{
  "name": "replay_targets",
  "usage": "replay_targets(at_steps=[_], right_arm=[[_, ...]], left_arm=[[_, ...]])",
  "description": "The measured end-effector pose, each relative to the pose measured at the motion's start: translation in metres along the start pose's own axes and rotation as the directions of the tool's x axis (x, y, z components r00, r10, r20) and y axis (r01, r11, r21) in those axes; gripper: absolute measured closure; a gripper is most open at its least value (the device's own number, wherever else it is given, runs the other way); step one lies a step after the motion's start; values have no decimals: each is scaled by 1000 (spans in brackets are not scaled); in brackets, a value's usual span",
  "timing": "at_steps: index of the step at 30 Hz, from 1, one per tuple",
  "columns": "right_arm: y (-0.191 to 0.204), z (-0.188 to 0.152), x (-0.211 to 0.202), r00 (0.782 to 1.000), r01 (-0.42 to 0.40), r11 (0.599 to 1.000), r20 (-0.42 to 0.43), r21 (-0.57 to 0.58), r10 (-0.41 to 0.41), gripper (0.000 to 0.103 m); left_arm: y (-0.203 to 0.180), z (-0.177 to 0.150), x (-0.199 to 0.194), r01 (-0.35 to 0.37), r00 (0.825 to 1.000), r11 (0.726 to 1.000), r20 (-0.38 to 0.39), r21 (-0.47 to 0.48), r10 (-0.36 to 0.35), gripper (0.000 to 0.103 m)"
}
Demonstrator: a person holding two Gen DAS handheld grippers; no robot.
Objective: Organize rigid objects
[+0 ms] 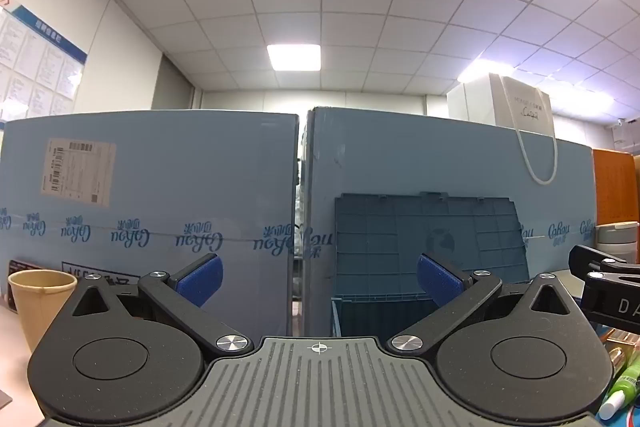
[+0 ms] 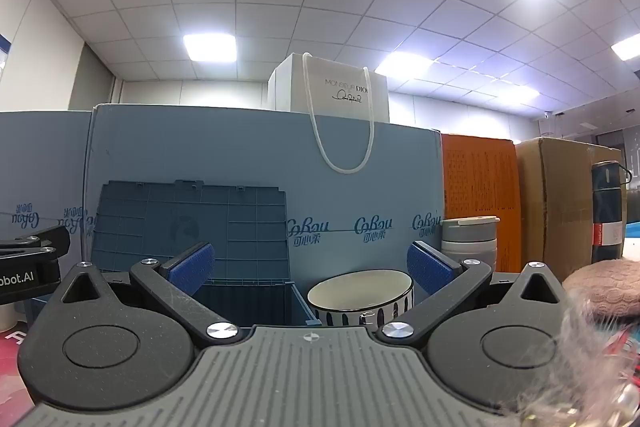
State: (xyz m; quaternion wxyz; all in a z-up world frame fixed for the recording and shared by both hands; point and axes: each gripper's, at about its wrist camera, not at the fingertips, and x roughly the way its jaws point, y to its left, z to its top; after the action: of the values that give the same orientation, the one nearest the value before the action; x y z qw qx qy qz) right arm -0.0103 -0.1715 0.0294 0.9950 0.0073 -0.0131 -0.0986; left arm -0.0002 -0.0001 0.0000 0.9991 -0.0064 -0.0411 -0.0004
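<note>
My left gripper (image 1: 319,281) is open and empty, its blue pads wide apart, facing the blue cartons. An open blue plastic storage box (image 1: 400,311) with its lid (image 1: 428,239) raised stands just ahead to the right. My right gripper (image 2: 310,267) is open and empty. A white bowl with dark stripes (image 2: 360,297) sits between and just beyond its fingertips, right of the same blue box (image 2: 248,301). A tan paper cup (image 1: 38,301) stands at the left in the left wrist view.
Tall blue cartons (image 1: 160,195) wall off the back. A white gift bag (image 2: 340,95) sits on top. A grey lidded cup (image 2: 470,241), orange box (image 2: 478,195), brown carton (image 2: 560,203) and dark bottle (image 2: 606,211) stand at right. A green marker (image 1: 624,385) and pink cloth (image 2: 600,287) lie nearby.
</note>
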Motion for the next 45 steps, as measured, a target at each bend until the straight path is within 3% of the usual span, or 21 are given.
replay_targets(at_steps=[45], right_arm=[[0, -1, 3, 1000, 0, 1000, -1, 4, 0, 0]], left_arm=[[1, 0, 1, 8, 1000, 1000, -9, -13, -9, 0]])
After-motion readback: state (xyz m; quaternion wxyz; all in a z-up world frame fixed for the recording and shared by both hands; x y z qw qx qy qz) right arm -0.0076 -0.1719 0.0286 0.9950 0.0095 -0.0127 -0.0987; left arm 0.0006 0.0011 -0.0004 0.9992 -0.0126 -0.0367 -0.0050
